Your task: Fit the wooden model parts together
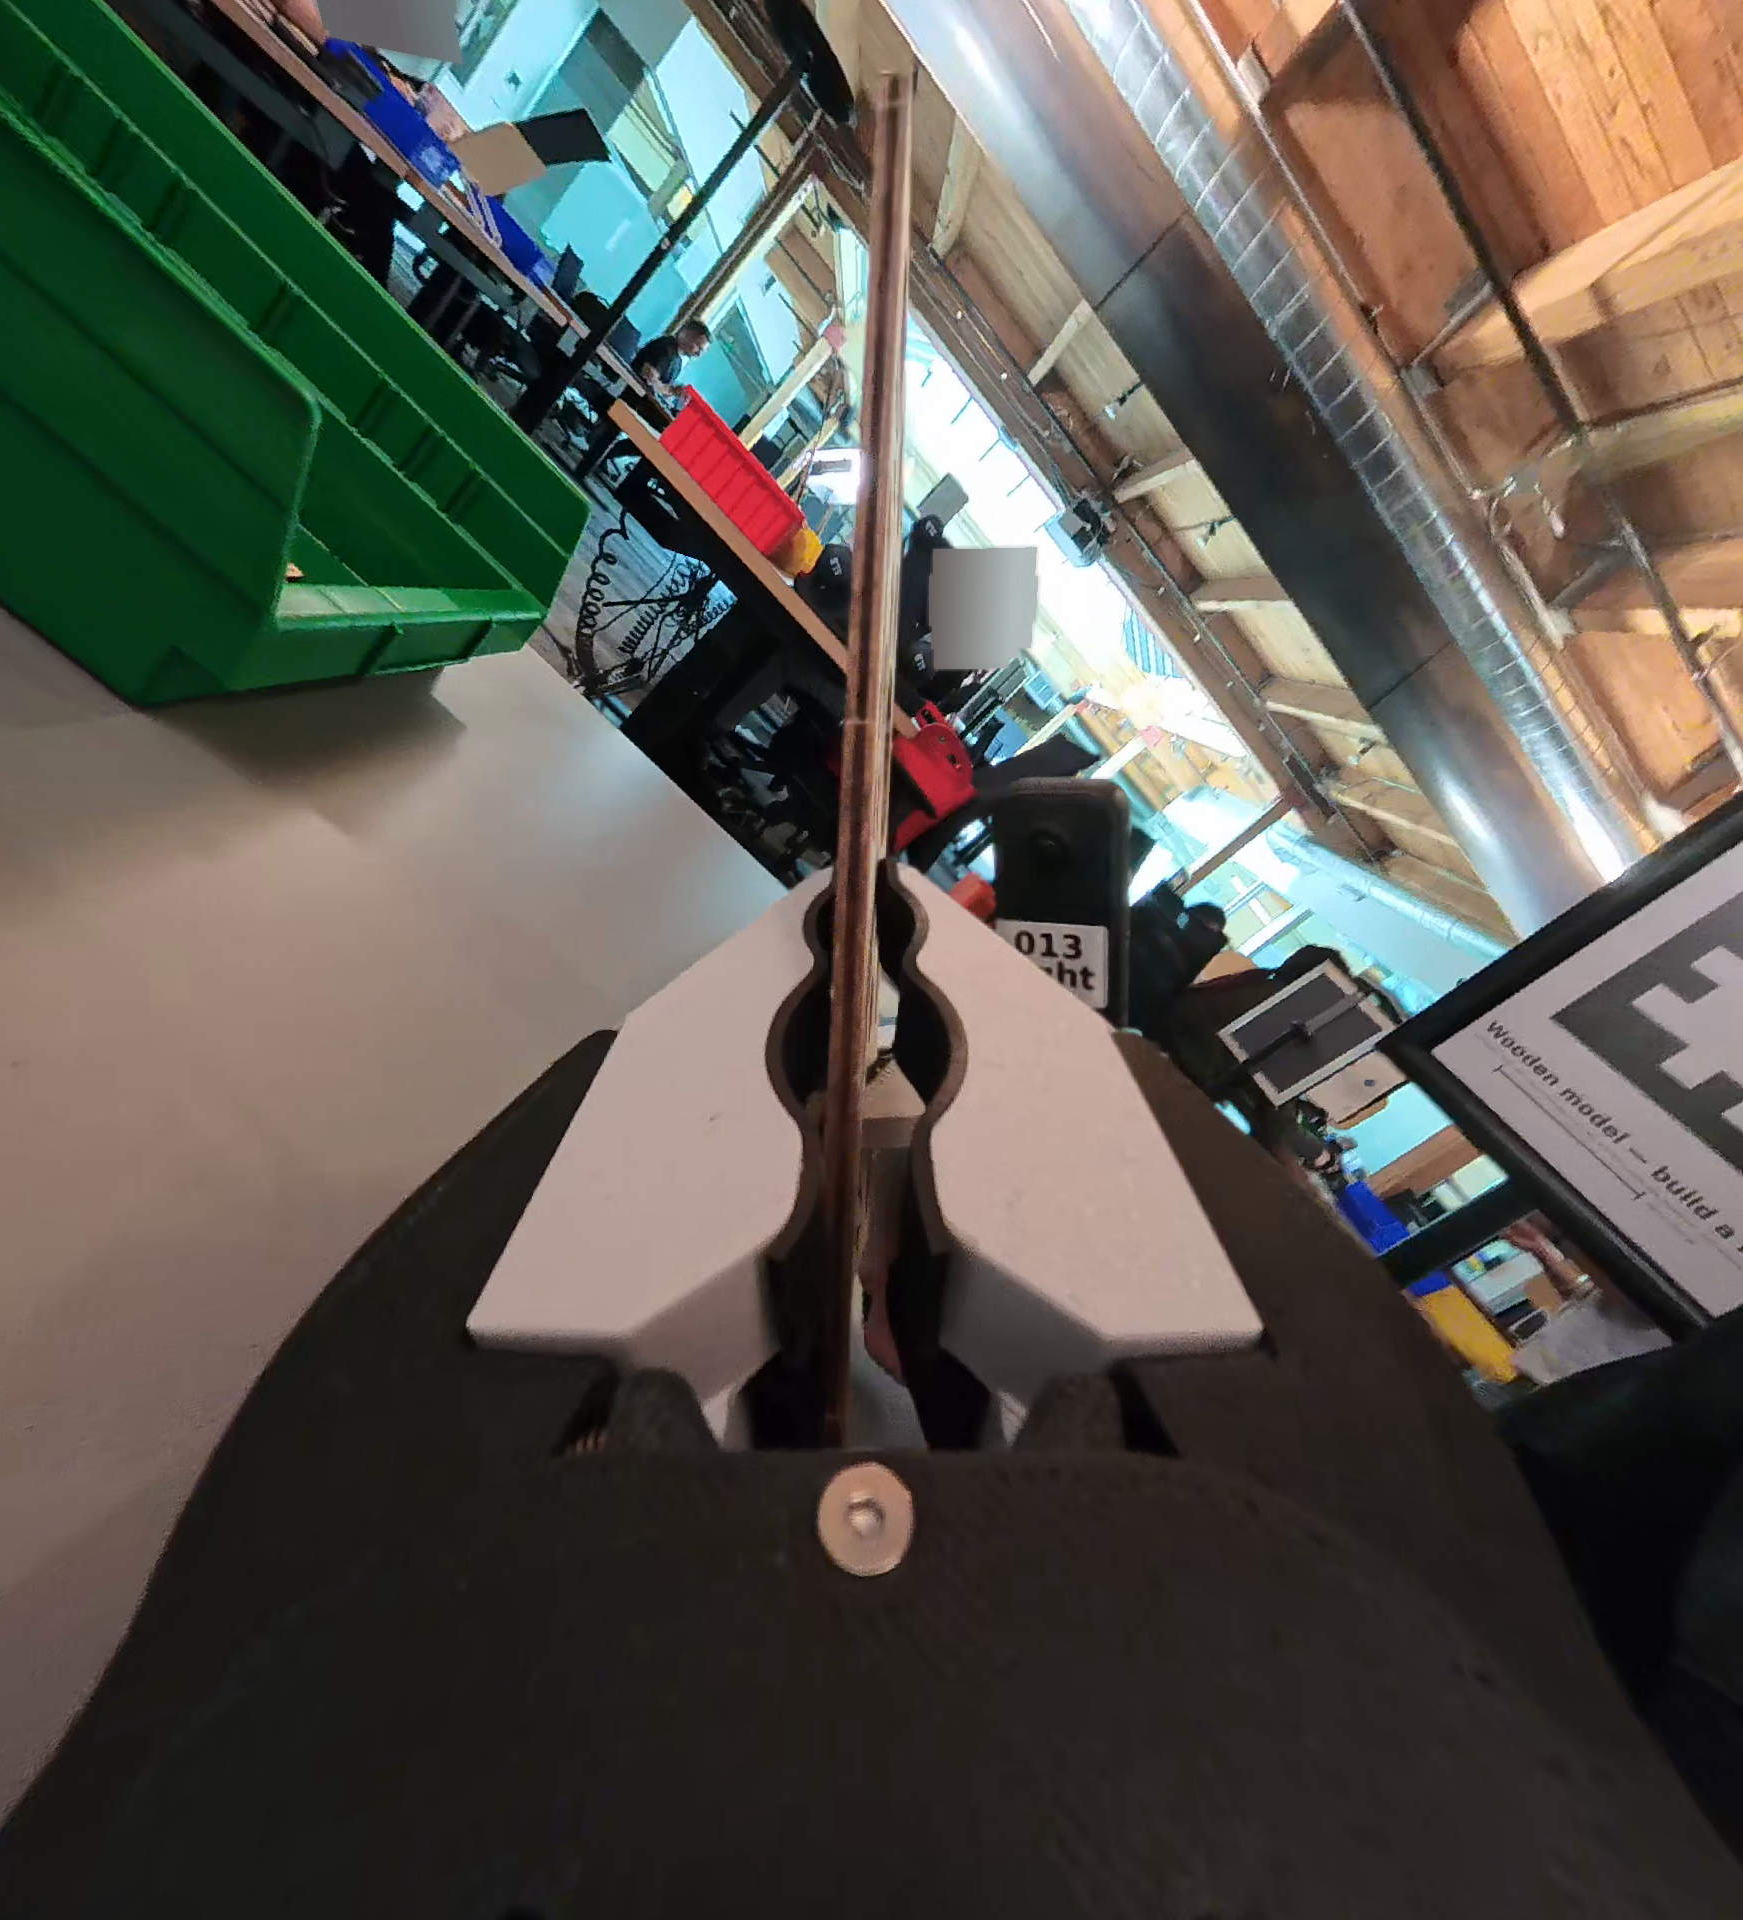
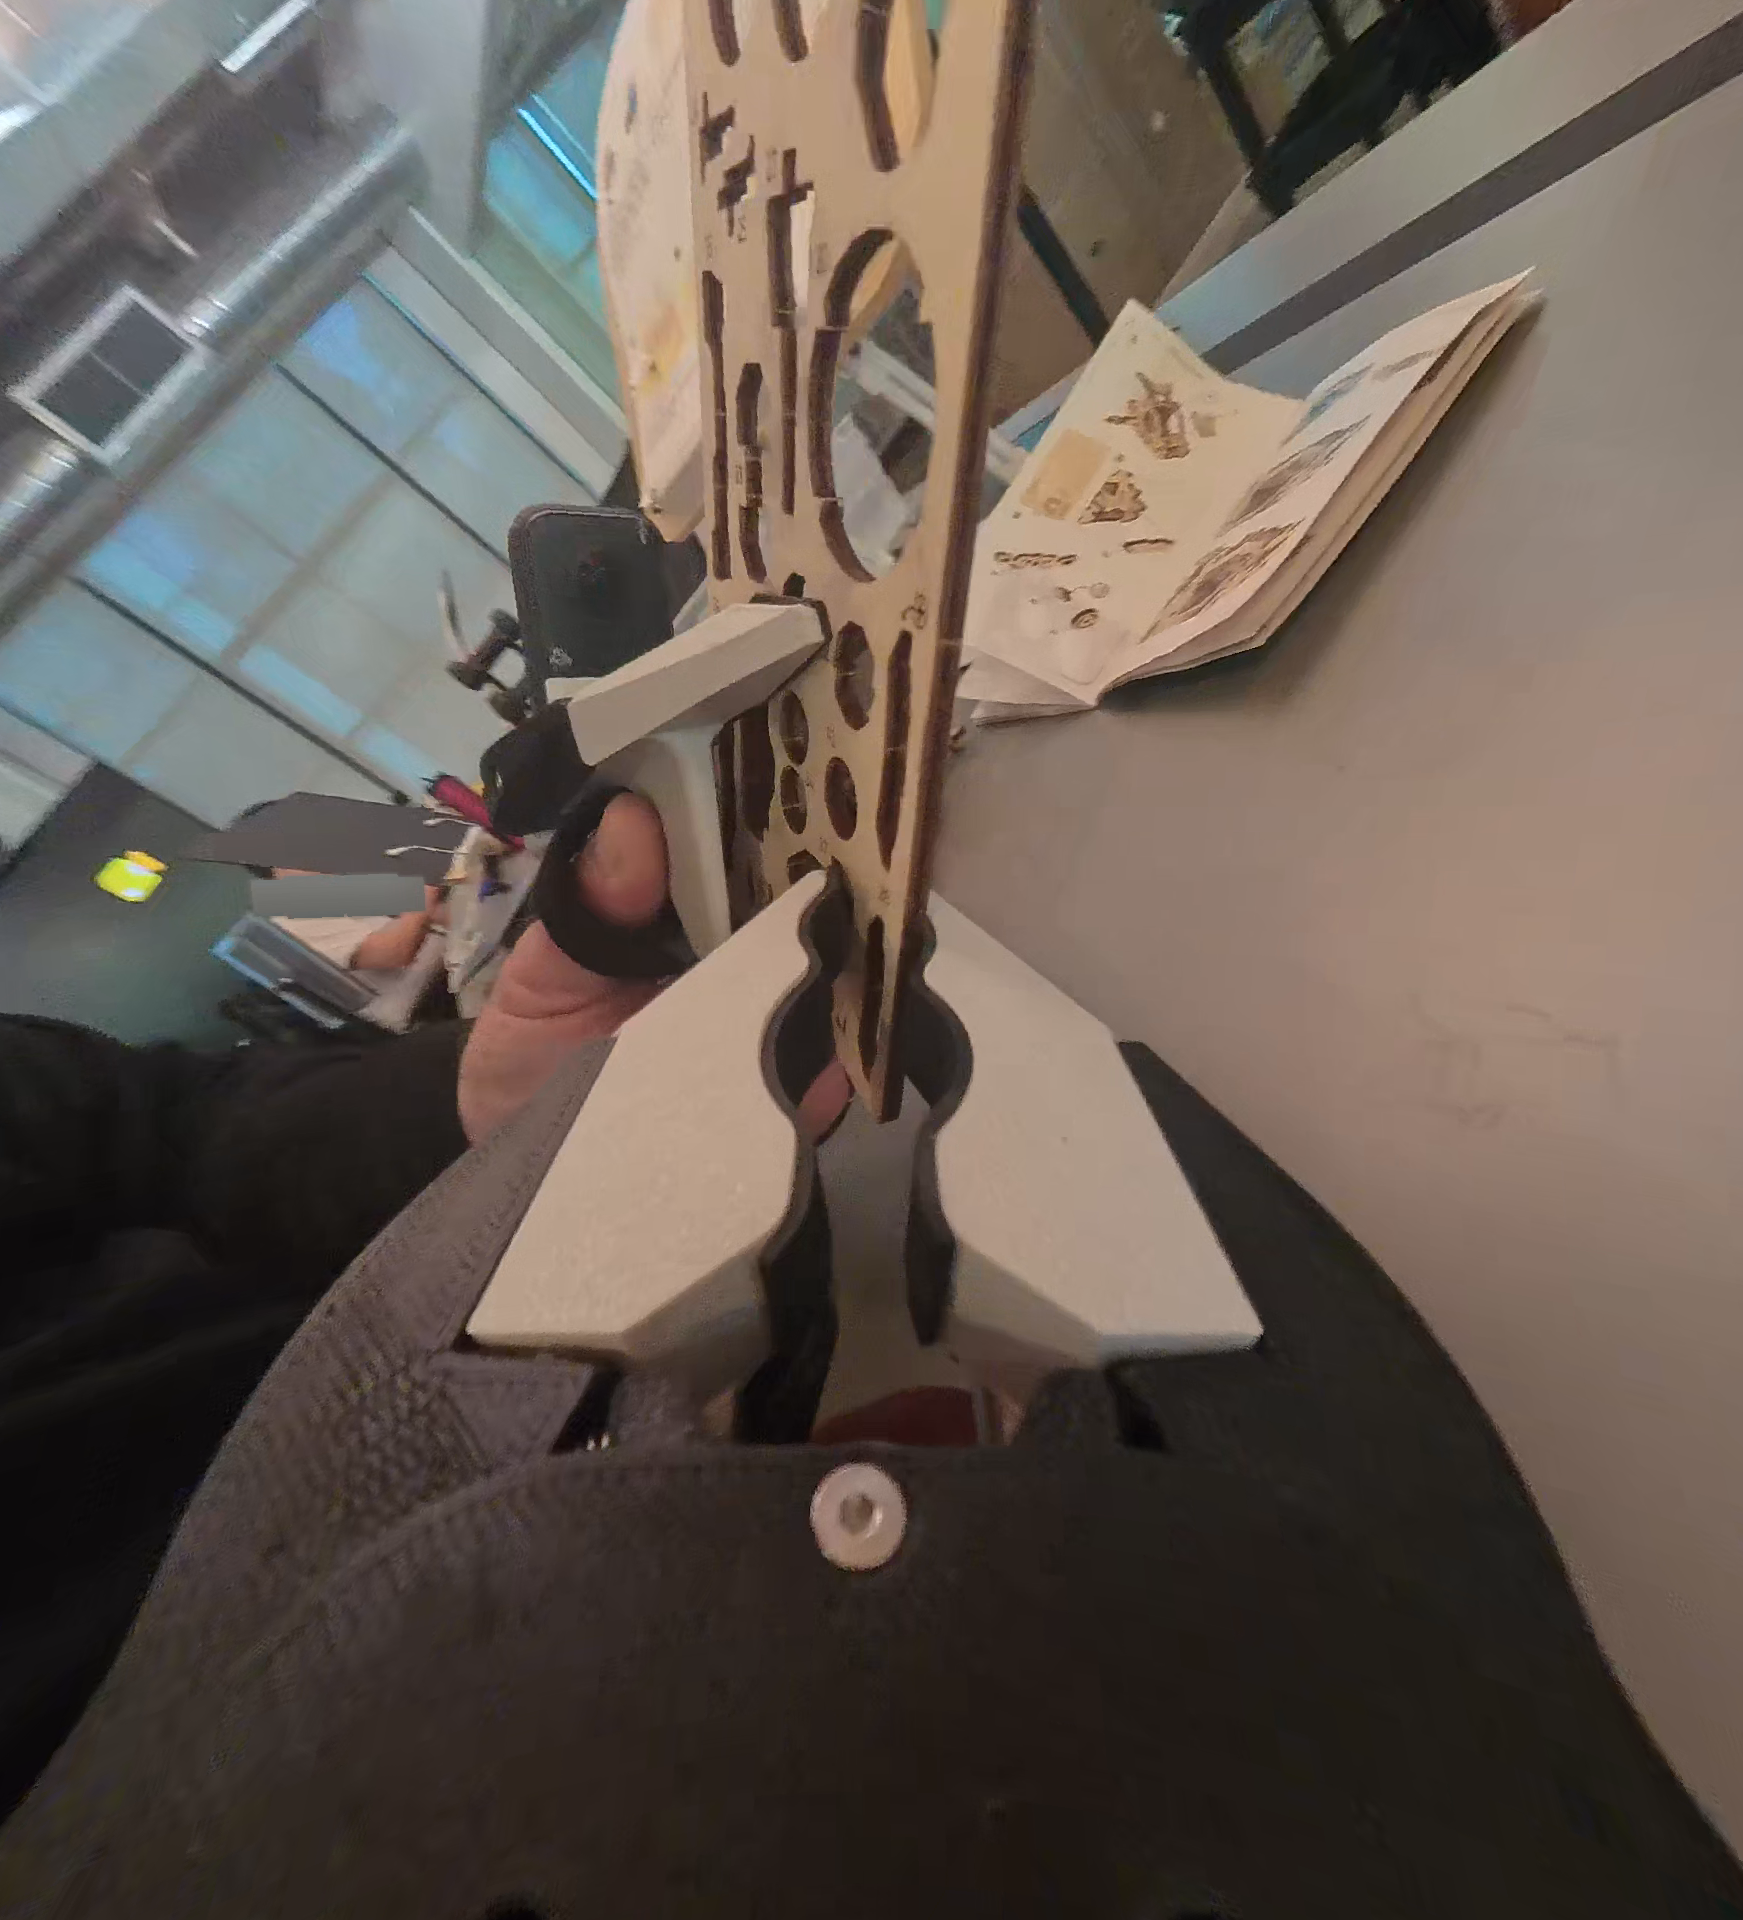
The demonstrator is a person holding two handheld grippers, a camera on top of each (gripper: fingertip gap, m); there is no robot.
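Grippers, 2, both clamp 1 wooden sheet [image 2: 851, 436]; 1 booklet [image 2: 1231, 520] nearby.

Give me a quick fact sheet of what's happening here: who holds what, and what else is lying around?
Held item: wooden parts sheet, thin, with laser-cut pieces and empty holes
Left gripper: shut on the sheet, seen edge-on
Right gripper: closed on the sheet's lower corner
Sheet position: lifted off the table
Instruction booklet: open on the table
Green bin: on the table, to the left
Marker sign: framed, at right
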